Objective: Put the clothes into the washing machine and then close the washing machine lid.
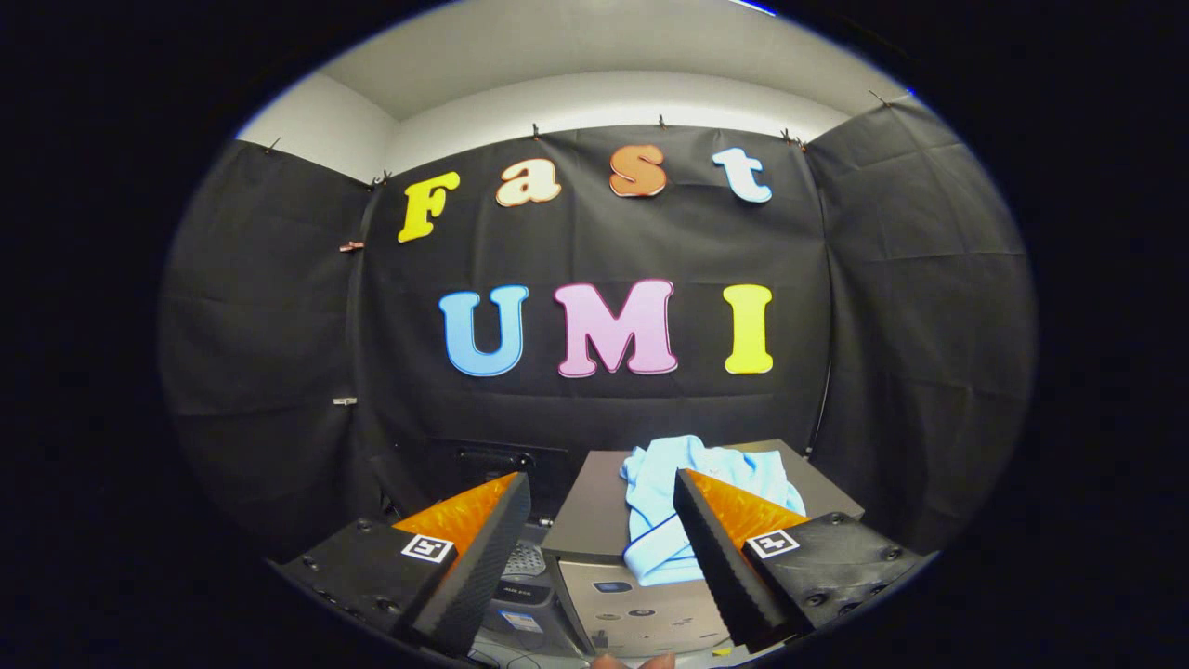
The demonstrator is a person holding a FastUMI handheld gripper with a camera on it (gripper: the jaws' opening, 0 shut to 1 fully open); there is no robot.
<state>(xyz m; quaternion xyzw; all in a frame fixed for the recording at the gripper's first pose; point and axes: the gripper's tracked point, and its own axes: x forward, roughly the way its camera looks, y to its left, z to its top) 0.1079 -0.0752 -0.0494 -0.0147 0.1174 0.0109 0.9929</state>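
hand-held gripper [602, 497] wide open, empty; light blue clothes [683, 506] bunched on washing machine [594, 511] lid, just ahead. Soft, light, floppy; pinch a raised fold near the middle. Lid probably shut

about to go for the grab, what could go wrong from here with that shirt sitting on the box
1. The light blue garment hangs over the front edge of the grey box; a nudge could slide it off.
2. The gripper is open and sits left of the garment, so closing here may catch only its edge or nothing.
3. The washing machine lies low beyond the left finger, partly hidden, so aiming the drop is uncertain.
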